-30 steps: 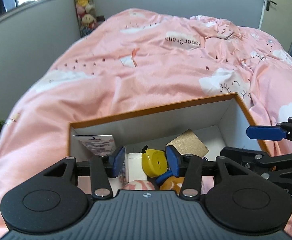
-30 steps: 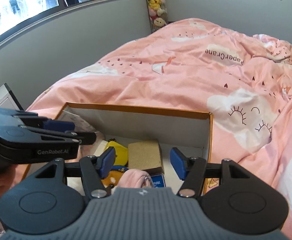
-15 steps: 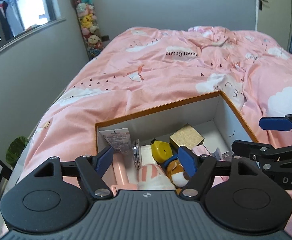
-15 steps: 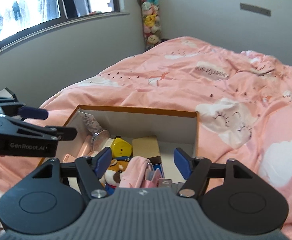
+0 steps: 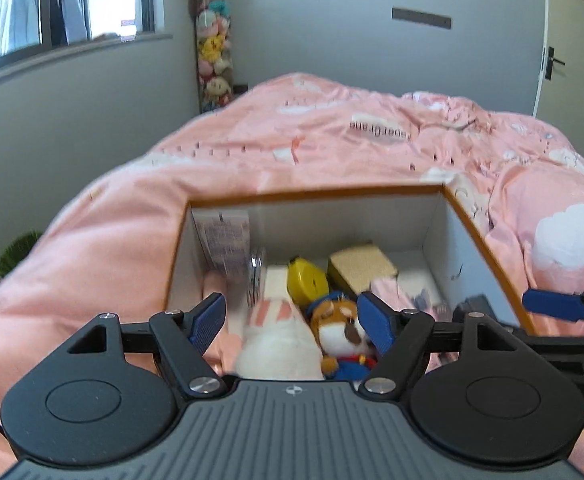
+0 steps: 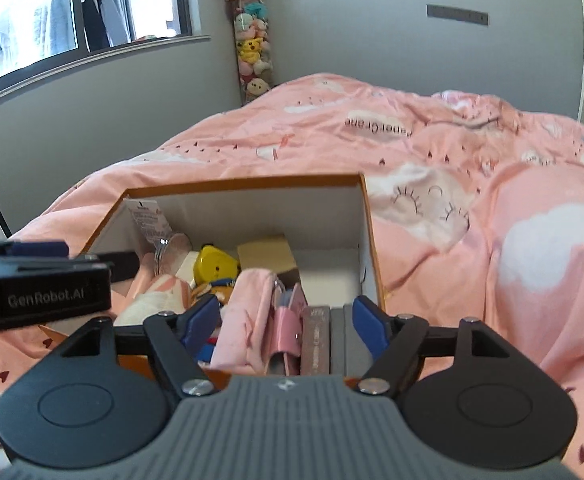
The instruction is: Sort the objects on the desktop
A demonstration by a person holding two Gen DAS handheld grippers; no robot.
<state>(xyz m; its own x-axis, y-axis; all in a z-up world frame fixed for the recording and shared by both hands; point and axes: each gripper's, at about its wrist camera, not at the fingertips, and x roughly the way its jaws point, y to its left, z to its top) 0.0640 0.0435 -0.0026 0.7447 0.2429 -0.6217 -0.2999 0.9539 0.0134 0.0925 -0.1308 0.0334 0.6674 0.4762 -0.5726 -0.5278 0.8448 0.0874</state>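
From the left wrist camera the near end of the box [image 5: 480, 236] is cut off by the gripper body, and motion blur softens what lies inside: a paper tag [image 5: 223, 240] against the far left corner, a yellow toy [image 5: 306, 284], a tan block [image 5: 360, 266], a plush dog [image 5: 340, 328] and a white and pink plush [image 5: 279, 340]. The left gripper [image 5: 292, 320] hovers over the box on the pink bedspread [image 5: 332, 148], jaws wide apart and holding nothing. The right wrist camera shows the right gripper [image 6: 283, 324] likewise spread and empty above the box's near right part, over a pink pouch [image 6: 243, 320] and a dark flat case [image 6: 316, 340] that the other view hides.
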